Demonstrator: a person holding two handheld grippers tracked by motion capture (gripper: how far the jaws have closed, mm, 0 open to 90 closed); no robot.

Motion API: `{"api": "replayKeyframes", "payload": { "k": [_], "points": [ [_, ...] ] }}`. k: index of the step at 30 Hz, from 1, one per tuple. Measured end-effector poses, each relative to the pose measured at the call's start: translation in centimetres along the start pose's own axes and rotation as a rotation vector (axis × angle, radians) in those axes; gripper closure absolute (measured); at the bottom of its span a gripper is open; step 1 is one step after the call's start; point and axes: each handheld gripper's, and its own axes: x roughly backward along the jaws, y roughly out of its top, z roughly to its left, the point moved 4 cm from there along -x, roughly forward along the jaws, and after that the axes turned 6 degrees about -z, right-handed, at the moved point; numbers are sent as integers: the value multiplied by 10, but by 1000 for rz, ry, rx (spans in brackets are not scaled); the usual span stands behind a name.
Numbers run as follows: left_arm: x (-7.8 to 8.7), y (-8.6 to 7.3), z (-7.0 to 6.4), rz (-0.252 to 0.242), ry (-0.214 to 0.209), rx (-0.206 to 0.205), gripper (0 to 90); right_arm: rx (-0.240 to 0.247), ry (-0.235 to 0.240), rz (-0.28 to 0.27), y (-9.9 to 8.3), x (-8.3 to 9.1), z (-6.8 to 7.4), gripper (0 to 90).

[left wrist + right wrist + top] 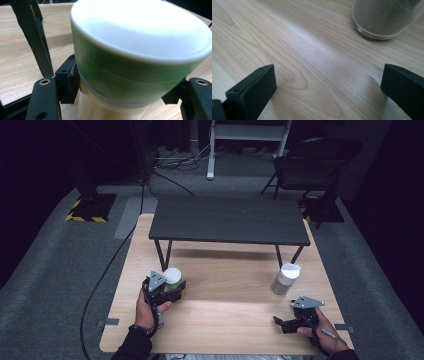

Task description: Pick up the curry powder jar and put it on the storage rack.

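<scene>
Between left gripper (125, 100) jaws: green-lidded jar (135, 62) (base hidden).

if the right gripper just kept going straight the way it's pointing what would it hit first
Probably the glass jar of greyish grains, up and slightly right of the open right gripper; bare table lies between, though it might just pass its left side.

**A recording studio or lab, not a home**

Dark walls and grey carpet (45, 270) surround a light wooden table (225, 320). Yellow-and-black hazard tape (85, 217) marks stand bases beyond its far corners, cables (175, 162) trail across the floor, and a folding chair (312, 165) stands behind.
</scene>
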Motion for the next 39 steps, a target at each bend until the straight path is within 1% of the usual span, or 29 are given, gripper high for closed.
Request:
{"api": "replayKeyframes", "payload": {
  "k": [5, 7, 10, 12, 15, 18, 23, 24, 25, 27, 29, 30, 33, 38, 39],
  "points": [
    [0, 2, -3, 6, 12, -10, 324, 0, 0, 1, 0, 0, 0, 0],
    [0, 2, -4, 1, 21, 0, 328, -1, 0, 0, 0, 0, 0, 0],
    [0, 2, -4, -5, 23, 0, 334, -1, 0, 1, 0, 0, 0, 0],
    [0, 2, -4, -6, 22, 3, 336, -1, 0, 1, 0, 0, 0, 0],
    [2, 4, -1, -8, 8, 10, 346, -1, 0, 1, 0, 0, 0, 0],
    [4, 8, -2, -6, 14, -10, 348, -1, 0, 0, 0, 0, 0, 0],
    [8, 12, -2, -15, 20, -4, 349, 0, 0, 1, 0, 0, 0, 0],
    [10, 14, -1, -19, 14, 6, 349, -1, 0, 1, 0, 0, 0, 0],
    [10, 14, -1, -19, 14, 6, 349, -1, 0, 1, 0, 0, 0, 0],
    [12, 18, -5, -22, 14, 5, 349, -1, 0, 1, 0, 0, 0, 0],
    [12, 19, -5, -21, 11, 6, 349, -1, 0, 1, 0, 0, 0, 0],
    [13, 22, -8, -14, 12, -3, 349, -1, 0, 1, 0, 0, 0, 0],
    [12, 25, -12, -10, 13, -12, 349, 0, 0, 1, 0, 0, 0, 0],
    [13, 31, -16, -18, 9, -6, 349, 0, 1, 1, 0, 0, 0, 0],
    [13, 34, -17, -17, 11, -12, 349, 0, 1, 1, 0, 0, 0, 0]
  ]
}}
